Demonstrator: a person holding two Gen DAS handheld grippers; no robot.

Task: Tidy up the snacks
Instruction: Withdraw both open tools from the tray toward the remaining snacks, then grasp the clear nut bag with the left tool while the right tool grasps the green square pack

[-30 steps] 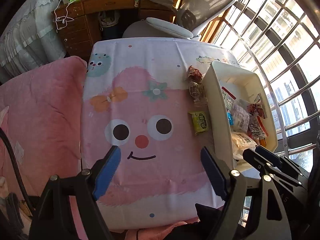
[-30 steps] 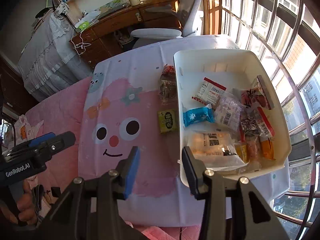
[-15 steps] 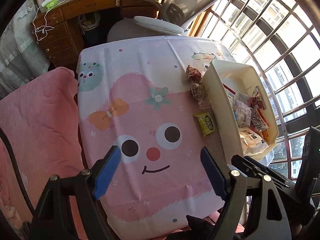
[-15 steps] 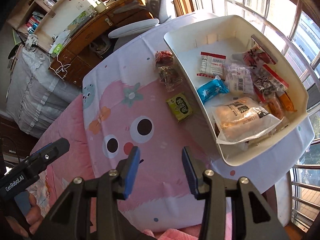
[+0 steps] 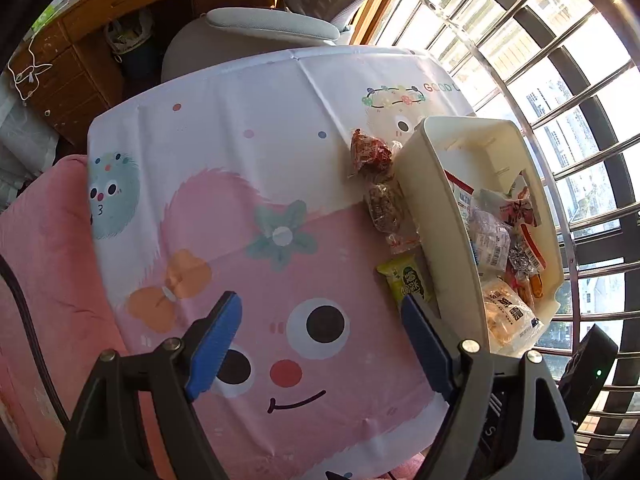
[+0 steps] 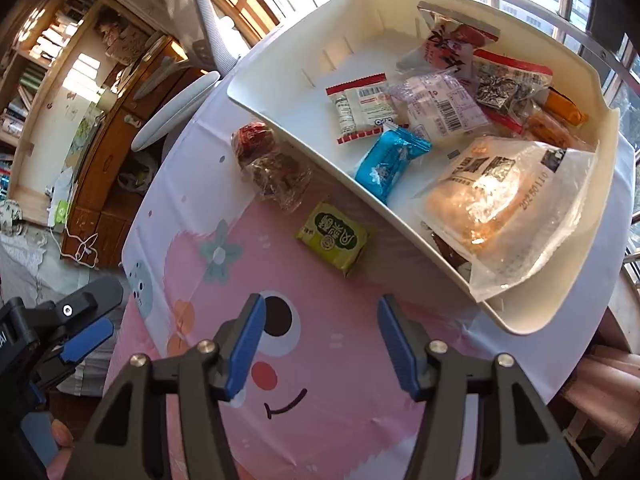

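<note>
A white bin (image 5: 432,216) (image 6: 560,280) on the pink cartoon tablecloth (image 5: 240,240) holds several snack packets. Outside it, along its left wall, lie a green packet (image 5: 404,282) (image 6: 332,236), a clear brown-snack packet (image 5: 386,206) (image 6: 280,178) and a red packet (image 5: 370,152) (image 6: 252,140). My left gripper (image 5: 320,344) is open and empty, above the cloth near the green packet. My right gripper (image 6: 320,344) is open and empty, a short way in front of the green packet.
An office chair (image 5: 264,28) and a wooden desk (image 5: 100,40) stand beyond the table's far edge. A barred window (image 5: 560,100) runs along the right. A pink blanket (image 5: 44,260) lies to the left of the table. The left gripper shows at the right wrist view's left edge (image 6: 80,332).
Both grippers have moved forward and down toward the snacks by the bin. The right gripper's jaws have opened wider. Nothing was grasped.
</note>
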